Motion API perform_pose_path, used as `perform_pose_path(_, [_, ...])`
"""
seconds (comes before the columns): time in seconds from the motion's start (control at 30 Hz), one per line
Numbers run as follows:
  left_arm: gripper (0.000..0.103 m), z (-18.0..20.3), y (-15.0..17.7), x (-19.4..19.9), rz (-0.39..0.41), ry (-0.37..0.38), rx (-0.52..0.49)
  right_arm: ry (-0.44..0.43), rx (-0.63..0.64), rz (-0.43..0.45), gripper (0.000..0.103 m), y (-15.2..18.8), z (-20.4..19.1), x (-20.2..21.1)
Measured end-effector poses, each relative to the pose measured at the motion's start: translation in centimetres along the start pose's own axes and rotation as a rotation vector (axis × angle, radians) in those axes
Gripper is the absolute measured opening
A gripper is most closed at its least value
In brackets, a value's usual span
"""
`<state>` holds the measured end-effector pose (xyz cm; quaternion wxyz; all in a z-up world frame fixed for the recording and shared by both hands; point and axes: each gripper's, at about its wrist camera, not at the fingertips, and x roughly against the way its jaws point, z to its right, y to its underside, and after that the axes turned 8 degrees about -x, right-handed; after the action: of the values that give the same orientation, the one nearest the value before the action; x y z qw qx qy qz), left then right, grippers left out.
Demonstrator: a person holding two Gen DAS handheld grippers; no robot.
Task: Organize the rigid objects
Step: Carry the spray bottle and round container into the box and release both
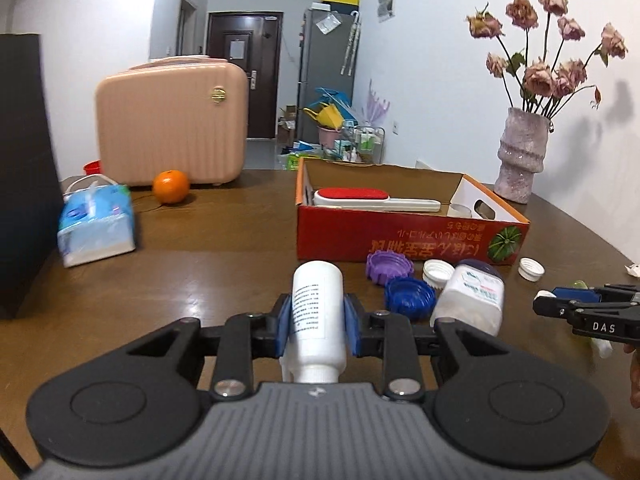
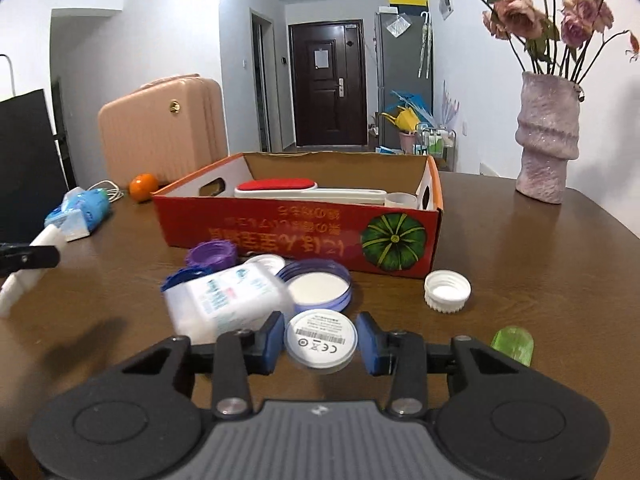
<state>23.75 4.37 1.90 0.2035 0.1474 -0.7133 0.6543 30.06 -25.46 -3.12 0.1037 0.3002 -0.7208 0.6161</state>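
Note:
My left gripper (image 1: 316, 326) is shut on a white bottle (image 1: 318, 316) and holds it above the brown table (image 1: 192, 292). My right gripper (image 2: 320, 342) stands open around a round white disc (image 2: 320, 340) on the table; the pads do not touch it. An open red cardboard box (image 2: 304, 236) holds a red-and-white lint brush (image 2: 296, 190) and a small white cup (image 2: 400, 200). In front of the box lie a purple cap (image 2: 210, 254), a blue cap (image 1: 410, 298), a white jar on its side (image 2: 228, 300), a purple-rimmed lid (image 2: 318, 286) and a white cap (image 2: 447, 291).
A green translucent piece (image 2: 513, 344) lies right of my right gripper. A vase of dried roses (image 2: 546, 136) stands at the back right. A pink case (image 1: 172, 128), an orange (image 1: 171, 186), a tissue pack (image 1: 96, 226) and a black panel (image 1: 24, 168) are to the left.

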Motion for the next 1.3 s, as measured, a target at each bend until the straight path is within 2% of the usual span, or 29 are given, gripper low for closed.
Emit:
perform_pose_path(0.2, [0.028,0.1,1.7,3.6,0.011,-0.008,0.006,-0.007,-0.004,0.012,0.039,2.4,-0.6,3.9])
perform_pose_path(0.47, [0.028,1.3,2.9,5.7,0.020,0.004,-0.022,-0.012,0.088,-0.003,0.039,5.4,-0.8,6.6])
perform_pose_path(0.7, [0.028,1.9,2.9,6.5,0.032,0.008,-0.029,-0.013,0.094,0.036,0.039,5.6,-0.5,8.0])
perform_pose_path(1.03, [0.028,2.2,1.2,3.6,0.020,0.041,-0.039,-0.034,0.094,0.025,0.039,4.3,-0.6,6.3])
perform_pose_path(1.3, [0.028,3.2,-3.7,-2.6,0.029,0.059,-0.106,-0.041,0.125,0.048,0.039,0.2,-0.2,3.2])
